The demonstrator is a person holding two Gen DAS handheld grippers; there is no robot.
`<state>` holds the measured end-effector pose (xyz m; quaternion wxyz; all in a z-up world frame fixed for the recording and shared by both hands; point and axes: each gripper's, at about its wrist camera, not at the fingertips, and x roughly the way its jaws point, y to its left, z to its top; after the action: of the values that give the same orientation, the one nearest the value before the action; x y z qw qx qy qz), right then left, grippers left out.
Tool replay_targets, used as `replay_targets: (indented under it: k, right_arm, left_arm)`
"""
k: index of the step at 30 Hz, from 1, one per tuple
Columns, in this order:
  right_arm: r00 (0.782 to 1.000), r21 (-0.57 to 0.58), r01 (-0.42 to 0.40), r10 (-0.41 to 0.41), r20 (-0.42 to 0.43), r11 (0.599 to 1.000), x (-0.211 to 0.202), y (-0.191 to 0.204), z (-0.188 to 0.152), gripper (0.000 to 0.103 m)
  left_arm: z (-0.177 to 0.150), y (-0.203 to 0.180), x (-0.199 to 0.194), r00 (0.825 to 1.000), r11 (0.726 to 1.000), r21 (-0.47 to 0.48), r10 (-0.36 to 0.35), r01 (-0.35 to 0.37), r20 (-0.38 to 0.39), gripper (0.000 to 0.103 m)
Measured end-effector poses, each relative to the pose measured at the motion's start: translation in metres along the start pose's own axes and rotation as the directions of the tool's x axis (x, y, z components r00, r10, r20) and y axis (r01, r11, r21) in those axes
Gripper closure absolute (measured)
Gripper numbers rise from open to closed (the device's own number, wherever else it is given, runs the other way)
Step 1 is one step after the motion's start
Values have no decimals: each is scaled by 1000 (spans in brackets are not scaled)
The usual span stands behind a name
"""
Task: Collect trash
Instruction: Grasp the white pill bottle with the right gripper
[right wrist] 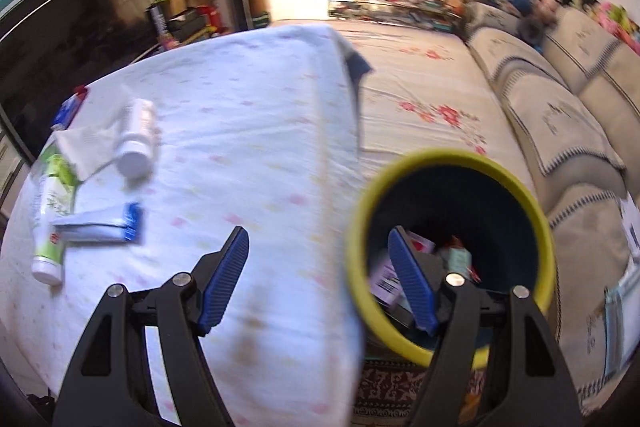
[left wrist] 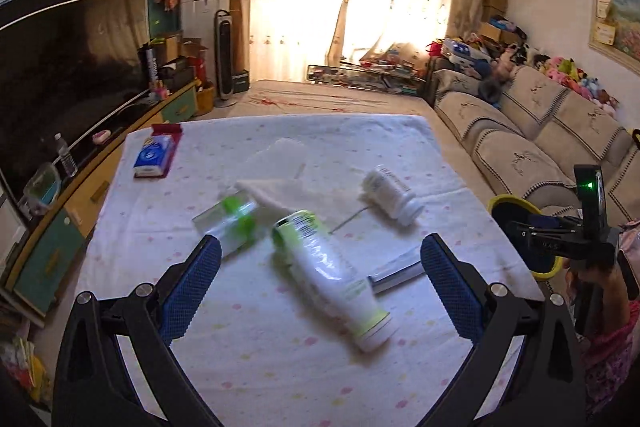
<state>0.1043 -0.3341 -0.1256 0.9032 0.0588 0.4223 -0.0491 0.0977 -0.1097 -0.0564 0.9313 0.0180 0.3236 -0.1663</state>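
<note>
In the left wrist view my left gripper (left wrist: 320, 247) is open and empty, just above a green-and-white tube (left wrist: 332, 275) lying on the table. Around it lie a clear green-capped bottle (left wrist: 230, 223), a white pill bottle (left wrist: 394, 195), a crumpled tissue (left wrist: 276, 193) and a flat silver-blue packet (left wrist: 396, 271). My right gripper (right wrist: 318, 247) is open and empty at the table's right edge, its right finger over the yellow-rimmed trash bin (right wrist: 452, 163), which holds several wrappers. The right wrist view also shows the tube (right wrist: 50, 211), pill bottle (right wrist: 136, 139) and packet (right wrist: 100, 225).
A blue tissue pack on a red holder (left wrist: 154, 155) lies at the table's far left. The table (left wrist: 260, 347) has a white dotted cloth. A TV stand (left wrist: 80, 187) runs along the left and a sofa (left wrist: 540, 131) along the right. The bin stands on a patterned rug (right wrist: 392, 391).
</note>
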Motion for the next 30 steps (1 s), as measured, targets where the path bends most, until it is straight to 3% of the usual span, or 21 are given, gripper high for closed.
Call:
replay_targets:
  k: [6,10,21,26,30]
  right_arm:
    - [991,-137,-131,132,-7,982,25,74,39,34]
    - [984,-190,-181,176,-43,965,50,108,62,34]
    - [983,-238,-154,124,-136,959,100,144,76,36]
    - [981,-243,-148,112,-159,959,104,146,74,56]
    - [981,-233,-155,122,-152,960,102,146,75,57]
  left_arm:
    - [-17,33,-8,999,998,-48,50,-50,-3,5]
    - [-23,43,-9,999,997,-65,50,-50,-6,5]
    - [-26,39,-3,999,996,-74,52,-53,-15,5]
    - [-27,41,0,999,996,-79,49,-50,-20,5]
    - [-28,39,2,999,996,-74,46,-47,-21,5]
